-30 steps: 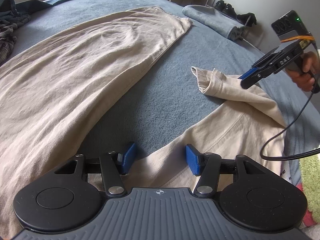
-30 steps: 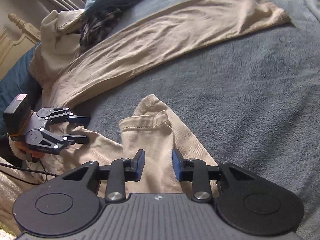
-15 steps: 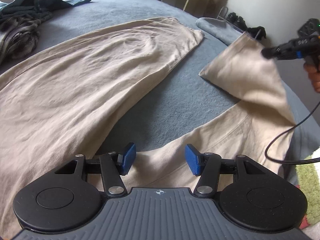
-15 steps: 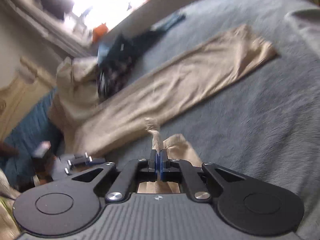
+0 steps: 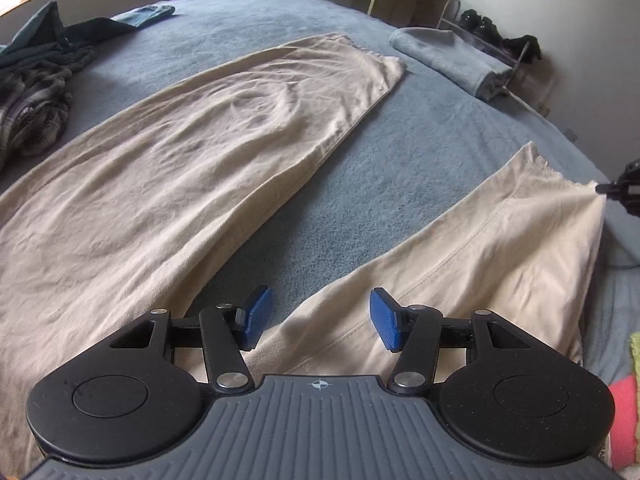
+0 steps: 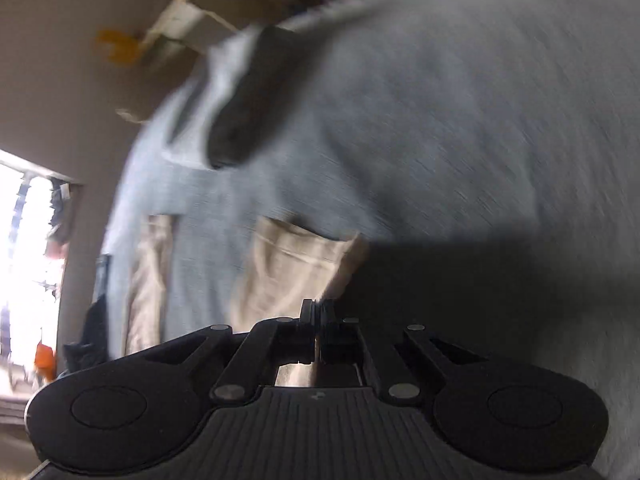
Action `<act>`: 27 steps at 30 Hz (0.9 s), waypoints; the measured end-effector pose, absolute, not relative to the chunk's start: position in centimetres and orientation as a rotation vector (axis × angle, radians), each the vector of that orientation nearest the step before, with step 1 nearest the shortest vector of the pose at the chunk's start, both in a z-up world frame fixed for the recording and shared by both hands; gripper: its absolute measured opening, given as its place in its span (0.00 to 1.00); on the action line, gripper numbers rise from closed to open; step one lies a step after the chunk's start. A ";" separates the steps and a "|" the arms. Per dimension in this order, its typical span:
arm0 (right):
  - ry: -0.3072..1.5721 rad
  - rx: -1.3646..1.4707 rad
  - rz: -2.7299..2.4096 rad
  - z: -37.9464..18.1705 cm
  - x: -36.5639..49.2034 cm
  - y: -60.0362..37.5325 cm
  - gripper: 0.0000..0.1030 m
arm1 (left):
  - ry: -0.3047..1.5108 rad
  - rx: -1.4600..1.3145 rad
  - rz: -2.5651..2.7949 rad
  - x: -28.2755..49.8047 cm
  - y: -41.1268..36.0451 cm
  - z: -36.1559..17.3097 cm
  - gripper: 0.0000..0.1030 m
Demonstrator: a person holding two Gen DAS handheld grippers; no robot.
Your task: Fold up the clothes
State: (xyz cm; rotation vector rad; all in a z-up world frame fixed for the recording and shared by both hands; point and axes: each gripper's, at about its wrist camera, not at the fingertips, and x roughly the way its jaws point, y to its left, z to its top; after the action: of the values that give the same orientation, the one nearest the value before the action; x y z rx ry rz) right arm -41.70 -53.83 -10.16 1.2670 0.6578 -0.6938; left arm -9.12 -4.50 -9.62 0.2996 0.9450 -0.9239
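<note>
Beige trousers (image 5: 208,168) are spread on the blue blanket (image 5: 400,148), one leg flat, the other pulled taut by its hem. That hem is pinched by the clenched right gripper (image 6: 319,312). Left gripper (image 5: 316,316) is held released above the crotch seam.

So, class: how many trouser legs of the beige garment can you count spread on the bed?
2. One trouser leg lies flat across the left; the other leg stretches to the right, its hem pinched by the right gripper.
</note>
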 end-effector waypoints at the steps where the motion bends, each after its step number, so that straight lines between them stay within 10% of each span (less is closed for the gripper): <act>1: 0.637 1.283 -0.679 -10.2 -41.6 -53.9 0.02 | 0.936 0.316 -0.918 -9.4 -4.4 -9.3 0.52; 22: 0.763 0.950 -0.722 -9.7 -43.5 -57.0 0.16 | 0.896 0.436 -0.749 -14.8 -4.1 -7.3 0.53; 27: 0.797 0.798 -0.489 -10.1 -35.1 -58.2 0.55 | 0.888 0.441 -0.659 -15.7 -4.7 -6.4 0.53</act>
State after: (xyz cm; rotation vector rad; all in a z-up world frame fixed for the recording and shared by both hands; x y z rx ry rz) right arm -35.06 -58.16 -10.08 0.7977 0.7970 -0.4888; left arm -15.67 -4.68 -6.45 0.4411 0.8877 -0.6588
